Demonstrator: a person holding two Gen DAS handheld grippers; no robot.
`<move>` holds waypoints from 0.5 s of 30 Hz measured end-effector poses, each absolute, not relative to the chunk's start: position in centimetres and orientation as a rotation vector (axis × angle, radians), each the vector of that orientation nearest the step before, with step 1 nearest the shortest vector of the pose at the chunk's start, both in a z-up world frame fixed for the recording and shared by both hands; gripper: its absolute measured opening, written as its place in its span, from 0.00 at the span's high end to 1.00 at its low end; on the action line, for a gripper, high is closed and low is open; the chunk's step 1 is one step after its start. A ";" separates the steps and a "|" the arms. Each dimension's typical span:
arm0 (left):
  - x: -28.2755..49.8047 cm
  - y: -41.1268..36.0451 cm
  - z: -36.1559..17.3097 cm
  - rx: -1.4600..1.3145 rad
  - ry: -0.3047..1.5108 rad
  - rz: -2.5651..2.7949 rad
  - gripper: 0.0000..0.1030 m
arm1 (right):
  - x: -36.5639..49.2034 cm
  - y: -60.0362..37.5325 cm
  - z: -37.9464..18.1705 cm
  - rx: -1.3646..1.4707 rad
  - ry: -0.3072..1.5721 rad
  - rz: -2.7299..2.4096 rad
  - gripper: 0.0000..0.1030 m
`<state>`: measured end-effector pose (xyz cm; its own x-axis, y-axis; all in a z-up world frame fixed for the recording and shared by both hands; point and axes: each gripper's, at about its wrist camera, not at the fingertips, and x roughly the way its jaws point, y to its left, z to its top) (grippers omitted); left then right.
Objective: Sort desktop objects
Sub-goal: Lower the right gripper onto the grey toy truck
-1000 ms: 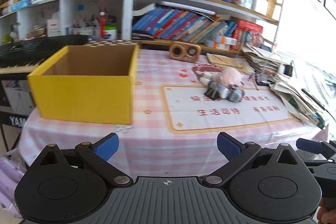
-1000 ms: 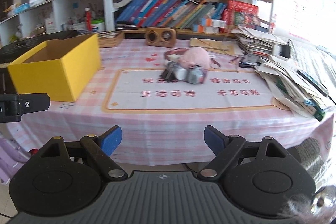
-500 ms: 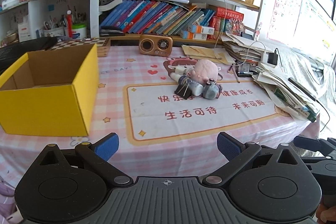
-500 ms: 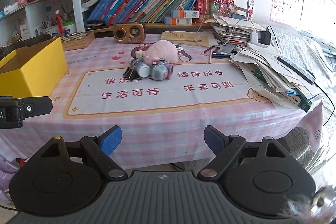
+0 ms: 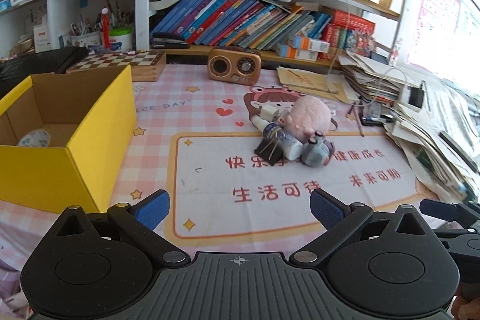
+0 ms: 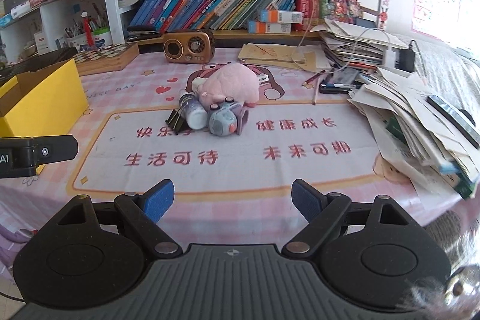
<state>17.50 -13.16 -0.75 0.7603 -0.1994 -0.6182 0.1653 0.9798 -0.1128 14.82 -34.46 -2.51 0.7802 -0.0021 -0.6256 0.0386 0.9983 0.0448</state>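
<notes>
A small pile lies mid-table: a pink plush toy [image 5: 309,116] [image 6: 231,84], a white bottle [image 5: 282,140] [image 6: 193,111], a black binder clip [image 5: 270,151] [image 6: 176,122] and a grey toy camera [image 5: 316,152] [image 6: 223,119]. An open yellow box [image 5: 69,140] [image 6: 39,95] stands at the left, with a roll of tape [image 5: 34,138] inside. My left gripper [image 5: 238,210] is open and empty above the table's front edge. My right gripper [image 6: 232,198] is open and empty, also short of the pile.
A wooden radio [image 5: 235,66] [image 6: 189,47] and a chessboard box [image 5: 129,62] stand at the back. Stacked papers [image 6: 420,116] crowd the right side, with pens and a phone [image 6: 339,83] beside them. Bookshelves rise behind the table.
Both grippers have moved forward over the table toward the pile, and the left view has swung right away from the yellow box. Both stay open.
</notes>
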 end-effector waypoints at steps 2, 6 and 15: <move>18.1 -13.9 -0.8 -0.057 0.685 -0.184 0.02 | 15.9 -35.2 -2.6 0.056 0.682 -0.003 0.18; 19.1 -14.9 -0.8 -0.063 0.692 -0.160 0.02 | 18.5 -36.6 -3.0 0.060 0.712 0.055 0.17; 21.8 -16.2 -1.3 -0.090 0.727 -0.091 0.02 | 23.8 -38.1 -4.8 0.020 0.754 0.148 0.17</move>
<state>21.79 -16.19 -1.31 0.7433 -0.1147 -0.6591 0.0521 0.9921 -0.1140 23.84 -38.11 -4.82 0.7190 0.1412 -0.6805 -0.1270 0.9893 0.0712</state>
